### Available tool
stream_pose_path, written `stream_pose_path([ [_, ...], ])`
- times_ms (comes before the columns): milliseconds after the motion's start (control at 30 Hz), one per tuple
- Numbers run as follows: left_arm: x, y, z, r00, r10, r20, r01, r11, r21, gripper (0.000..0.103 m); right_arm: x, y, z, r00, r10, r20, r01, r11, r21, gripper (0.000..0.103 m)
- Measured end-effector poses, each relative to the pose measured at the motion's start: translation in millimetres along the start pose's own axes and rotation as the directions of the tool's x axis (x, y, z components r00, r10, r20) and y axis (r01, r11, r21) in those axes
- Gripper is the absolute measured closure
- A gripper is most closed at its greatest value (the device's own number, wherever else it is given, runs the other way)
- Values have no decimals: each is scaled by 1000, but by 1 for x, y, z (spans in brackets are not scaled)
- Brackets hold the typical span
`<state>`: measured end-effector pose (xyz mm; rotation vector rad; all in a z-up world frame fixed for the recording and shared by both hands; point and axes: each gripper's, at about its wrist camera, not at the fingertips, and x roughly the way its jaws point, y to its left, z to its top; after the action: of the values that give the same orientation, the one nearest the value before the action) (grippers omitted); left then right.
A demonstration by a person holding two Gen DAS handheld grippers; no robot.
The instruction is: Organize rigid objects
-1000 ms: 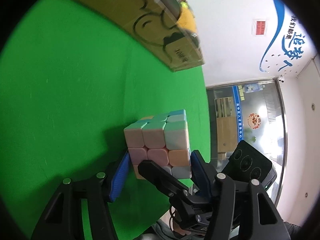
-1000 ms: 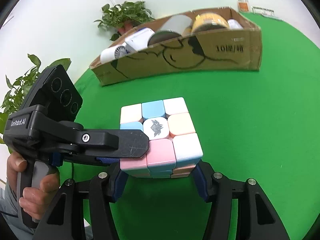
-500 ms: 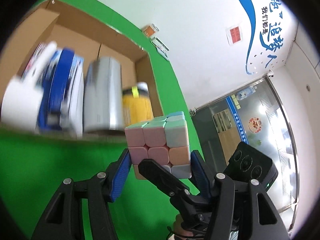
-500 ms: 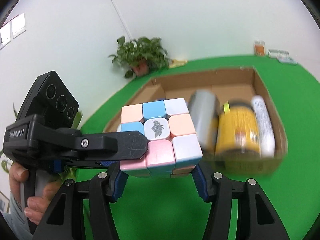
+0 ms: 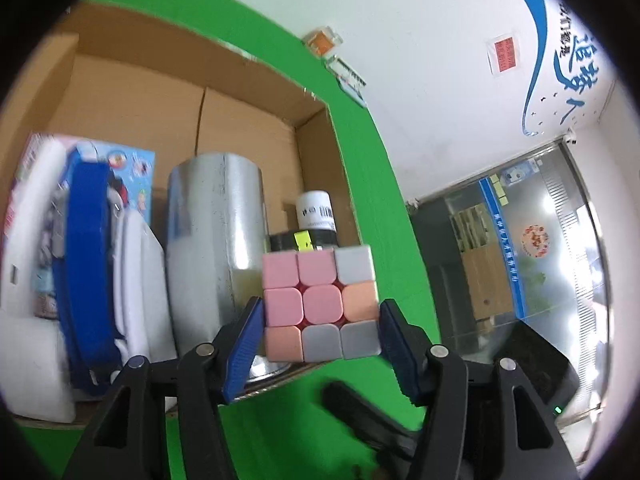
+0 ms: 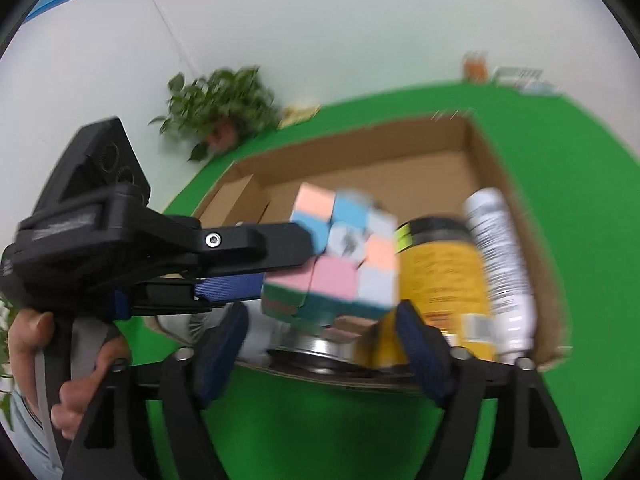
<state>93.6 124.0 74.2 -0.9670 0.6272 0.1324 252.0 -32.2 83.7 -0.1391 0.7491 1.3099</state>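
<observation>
A pastel puzzle cube (image 5: 320, 305) is clamped between the blue pads of my left gripper (image 5: 320, 344), held above the near edge of an open cardboard box (image 5: 240, 92). In the right wrist view the cube (image 6: 336, 264) sits in the left gripper's fingers (image 6: 256, 248), tilted and blurred. My right gripper (image 6: 320, 344) is open below the cube, its pads apart from it.
The box holds a silver cylinder (image 5: 216, 236), a blue and white item (image 5: 88, 272), a yellow can (image 6: 440, 276) and a white bottle (image 6: 500, 264). Green cloth (image 6: 320, 432) covers the table. A potted plant (image 6: 220, 108) stands at the far edge.
Both grippers carried the cube from the table up over the box. The right gripper has opened and dropped off the cube, which now stays in the left gripper alone.
</observation>
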Motion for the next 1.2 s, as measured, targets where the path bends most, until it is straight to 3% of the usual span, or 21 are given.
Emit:
stream_pose_path([
  [67, -15, -12, -4, 996, 57, 75, -61, 996, 64, 30, -19, -2, -5, 996, -59, 73, 61, 998, -25, 7],
  [133, -30, -22, -8, 977, 129, 168, -149, 982, 112, 24, -38, -4, -17, 982, -121, 143, 129, 991, -45, 1],
  [233, -59, -35, -31, 910, 213, 356, -293, 937, 190, 23, -62, -4, -42, 966, -176, 191, 192, 979, -73, 1],
  [267, -67, -38, -43, 877, 233, 421, -343, 916, 208, 21, -66, -2, -51, 959, -201, 200, 222, 971, -86, 1],
  [300, -76, -42, -62, 819, 274, 504, -426, 879, 214, 20, -71, 0, -61, 953, -219, 208, 243, 965, -97, 1],
  [400, -80, -47, -105, 690, 361, 628, -592, 780, 203, 15, -82, 5, -90, 936, -270, 224, 305, 943, -135, 1],
  [467, -77, -47, -133, 632, 417, 653, -663, 727, 177, 15, -80, 10, -99, 936, -283, 208, 316, 937, -150, 1],
  [567, -71, -42, -155, 617, 483, 622, -684, 719, 120, 15, -83, 17, -113, 942, -279, 188, 312, 934, -175, 1],
  [700, -65, -41, -172, 556, 542, 630, -734, 676, 67, 15, -92, 29, -124, 938, -282, 203, 322, 926, -197, 1],
  [733, -63, -43, -173, 549, 550, 629, -738, 672, 58, 15, -96, 30, -127, 939, -278, 205, 318, 927, -198, 1],
  [1000, -66, -50, -181, 554, 563, 613, -732, 680, 38, 15, -110, 35, -135, 940, -276, 199, 315, 927, -202, 1],
  [1100, -61, -50, -183, 581, 552, 598, -718, 693, 59, 15, -115, 32, -135, 939, -282, 199, 319, 929, -186, 1],
  [1167, -57, -51, -184, 568, 563, 600, -733, 677, 59, 15, -117, 32, -136, 934, -293, 203, 330, 927, -181, 1],
  [1200, -56, -51, -185, 570, 565, 597, -735, 675, 63, 15, -118, 32, -136, 934, -294, 203, 331, 926, -180, 1],
])
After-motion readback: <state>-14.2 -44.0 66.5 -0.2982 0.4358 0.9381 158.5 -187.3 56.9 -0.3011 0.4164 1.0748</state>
